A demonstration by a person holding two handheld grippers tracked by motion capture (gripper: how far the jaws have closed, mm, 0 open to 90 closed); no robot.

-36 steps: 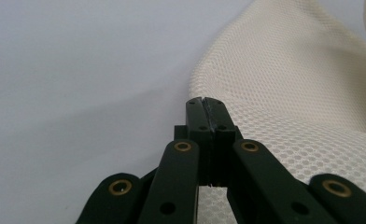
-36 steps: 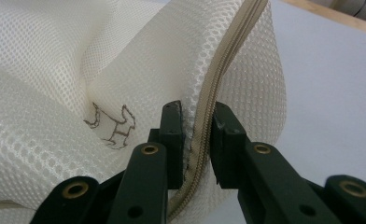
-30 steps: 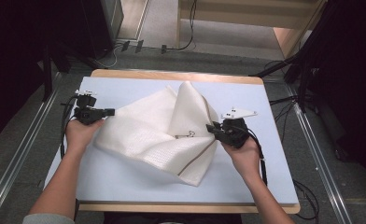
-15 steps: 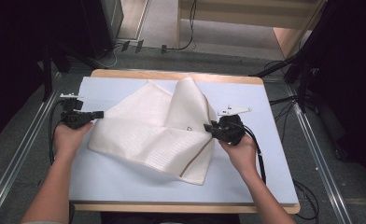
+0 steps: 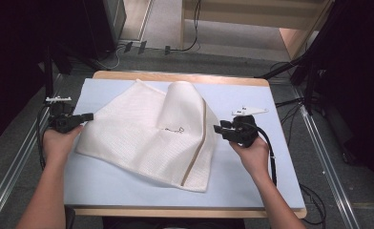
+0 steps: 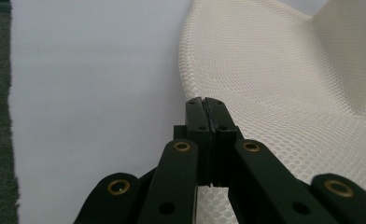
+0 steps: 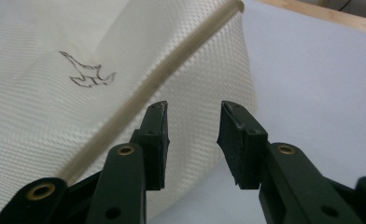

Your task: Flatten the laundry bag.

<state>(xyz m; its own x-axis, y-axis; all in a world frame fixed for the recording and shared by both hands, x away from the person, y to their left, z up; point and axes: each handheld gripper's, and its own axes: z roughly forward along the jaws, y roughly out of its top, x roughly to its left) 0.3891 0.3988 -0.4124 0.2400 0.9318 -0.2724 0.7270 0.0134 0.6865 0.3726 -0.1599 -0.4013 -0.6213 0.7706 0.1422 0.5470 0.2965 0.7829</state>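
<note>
White mesh cloth (image 5: pixel 147 133), left gripper (image 5: pixel 87 116) clamped

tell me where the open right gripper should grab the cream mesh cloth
Probably the raised right edge of the cream mesh cloth, beside the tan stripe. The right gripper has its jaws open and faces that fold, which stands off the pale blue table cover, so come in sideways from the right with one jaw under it.

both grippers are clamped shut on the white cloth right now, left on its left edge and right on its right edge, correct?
Not quite. The right gripper is open, its jaws apart beside the white cloth, as the right gripper view shows. The left gripper is shut at the cloth's left edge.
</note>
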